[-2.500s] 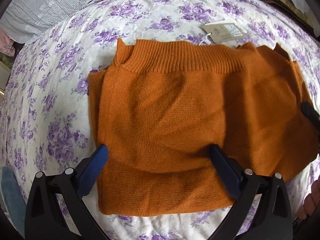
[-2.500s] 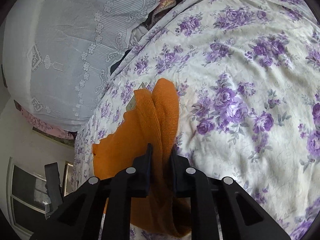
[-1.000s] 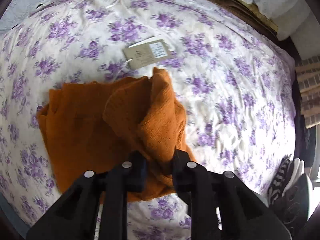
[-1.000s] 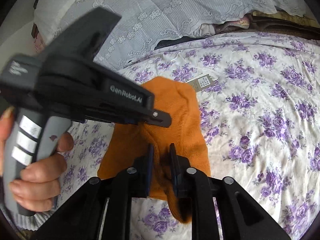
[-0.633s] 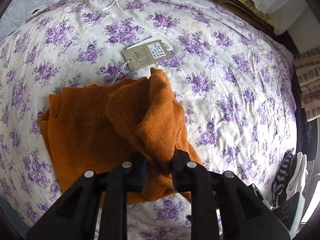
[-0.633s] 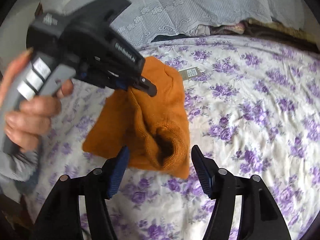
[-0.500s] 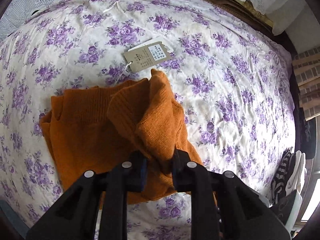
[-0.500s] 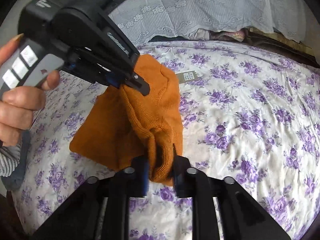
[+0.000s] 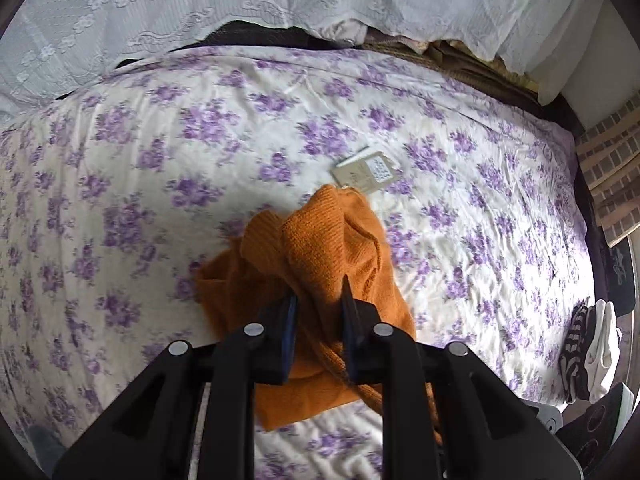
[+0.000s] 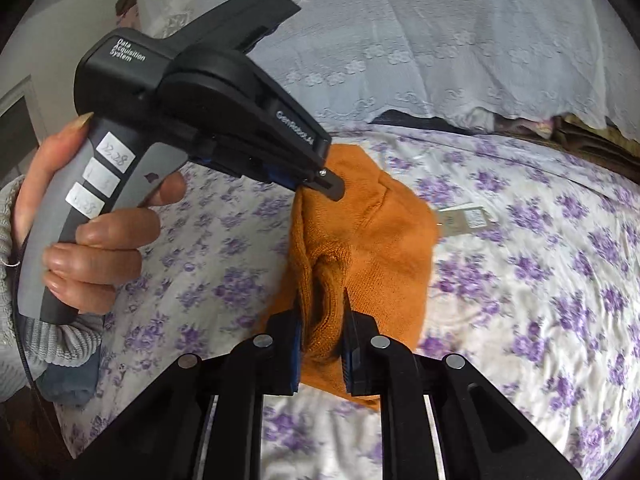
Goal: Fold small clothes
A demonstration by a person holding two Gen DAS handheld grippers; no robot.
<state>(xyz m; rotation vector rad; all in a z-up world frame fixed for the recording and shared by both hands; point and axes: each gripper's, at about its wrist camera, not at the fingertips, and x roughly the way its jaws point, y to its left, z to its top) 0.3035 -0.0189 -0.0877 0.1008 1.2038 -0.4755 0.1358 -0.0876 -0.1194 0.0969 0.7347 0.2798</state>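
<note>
An orange knit garment (image 9: 320, 256) hangs bunched above the floral bedsheet (image 9: 160, 168). My left gripper (image 9: 318, 300) is shut on a fold of it. My right gripper (image 10: 322, 308) is shut on another fold of the garment (image 10: 380, 248). In the right wrist view the left gripper (image 10: 320, 178) pinches the garment's upper edge, held in a hand at the left. A paper tag (image 9: 366, 172) lies on the sheet just beyond the garment; it also shows in the right wrist view (image 10: 466, 220).
A white lace cover (image 9: 240, 4) runs along the far side of the bed. Striped and white clothes (image 9: 588, 356) lie at the bed's right edge. A brick-pattern wall (image 9: 608, 168) is at the right.
Both grippers have lifted the garment off the sheet and drawn it together into a narrower bunch. The right gripper opened briefly, then shut on the garment again.
</note>
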